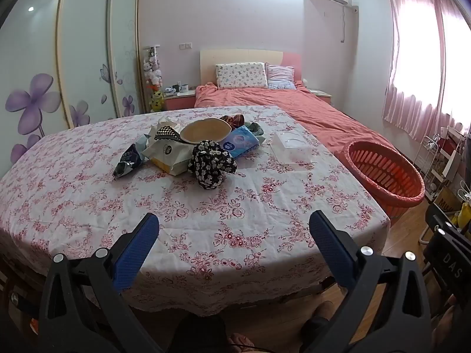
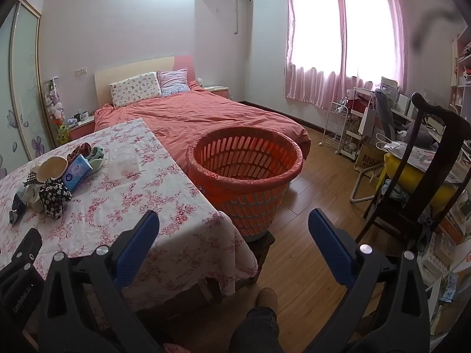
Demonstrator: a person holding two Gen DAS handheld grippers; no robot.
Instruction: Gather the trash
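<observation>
The trash lies in a loose heap toward the far side of the desk (image 1: 206, 235), on the flowered cloth, well apart from both grippers. The left gripper (image 1: 234, 235) is held with its jaws spread wide and nothing between them, aimed down at the near part of the desk. The right gripper (image 2: 234, 234) is likewise wide and empty, aimed past the desk corner toward the basket (image 2: 244, 173), which stands just beside the desk, lined with a red bag.

The crumpled snack bag (image 1: 128, 161) at the left edge of the heap is judged light, thin and slippery; it is best pinched across a crease, not at a smooth face. The paper bag (image 1: 170, 154) next to it is probably light and easily crushed, so a folded edge is the better hold. The paper bowl (image 1: 204, 131), resting tilted on the heap, is probably stiff enough at its rim to be pinched there. The blue tissue pack (image 1: 240, 144) looks soft and yielding and can be squeezed across its narrow side. The black flowered cloth (image 1: 210, 161) is limp and bunched; whether it counts as trash cannot be told. The clear box (image 1: 291, 148) stands apart to the right and is likely rigid, slick and hard to see edges on.
</observation>
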